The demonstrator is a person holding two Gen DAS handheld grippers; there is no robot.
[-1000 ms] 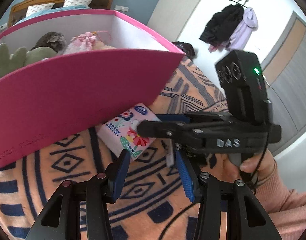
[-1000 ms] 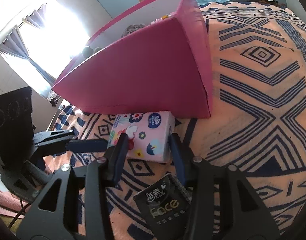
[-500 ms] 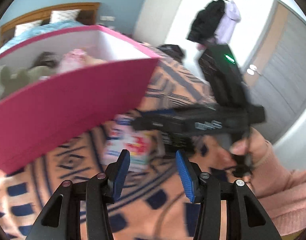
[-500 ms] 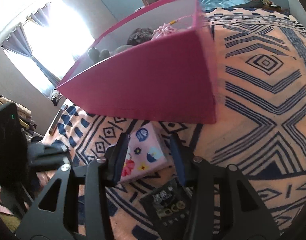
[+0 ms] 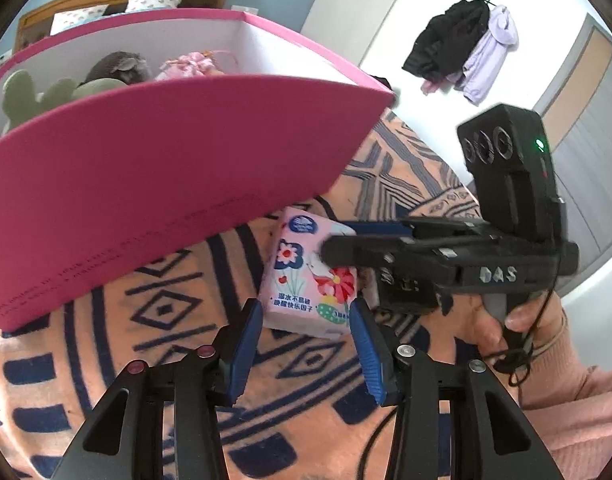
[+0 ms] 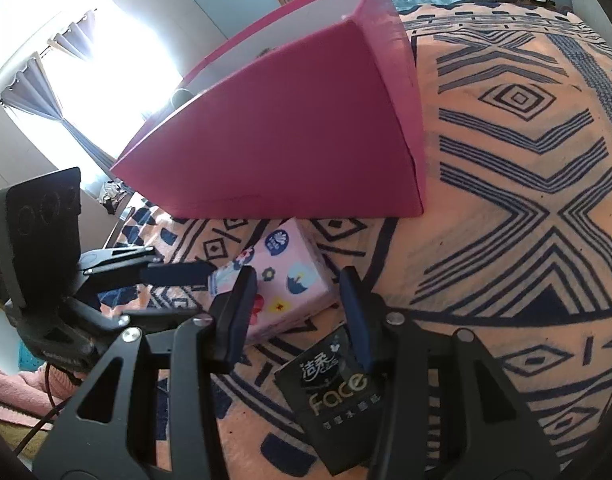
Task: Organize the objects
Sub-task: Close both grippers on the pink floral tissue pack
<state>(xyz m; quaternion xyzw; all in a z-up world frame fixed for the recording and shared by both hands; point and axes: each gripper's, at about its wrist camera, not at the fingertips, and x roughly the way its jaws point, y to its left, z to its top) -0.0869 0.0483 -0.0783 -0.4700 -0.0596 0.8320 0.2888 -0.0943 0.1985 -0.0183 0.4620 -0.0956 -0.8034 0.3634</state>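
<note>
A pink tissue pack [image 5: 306, 280] with flower prints lies on the patterned orange blanket beside the big pink box [image 5: 166, 168]. It also shows in the right wrist view [image 6: 282, 280]. My left gripper [image 5: 306, 344] is open just short of the pack. My right gripper [image 6: 298, 312] is open, its fingers on either side of the pack's corner. A black "Face" tissue pack [image 6: 338, 392] lies under the right gripper. In the left wrist view the right gripper [image 5: 346, 240] reaches over the pink pack from the right.
The pink box holds plush toys: a green one [image 5: 22, 96], a brown one [image 5: 118, 66] and a pink one [image 5: 190, 64]. A wooden headboard with pillows [image 5: 118, 0] stands behind. Clothes hang on a wall rack [image 5: 466, 44]. The blanket [image 6: 526, 220] stretches right of the box.
Both grippers lifted away and came back down to the pink pack. The pack has turned and now lies more end-on beside the box.
</note>
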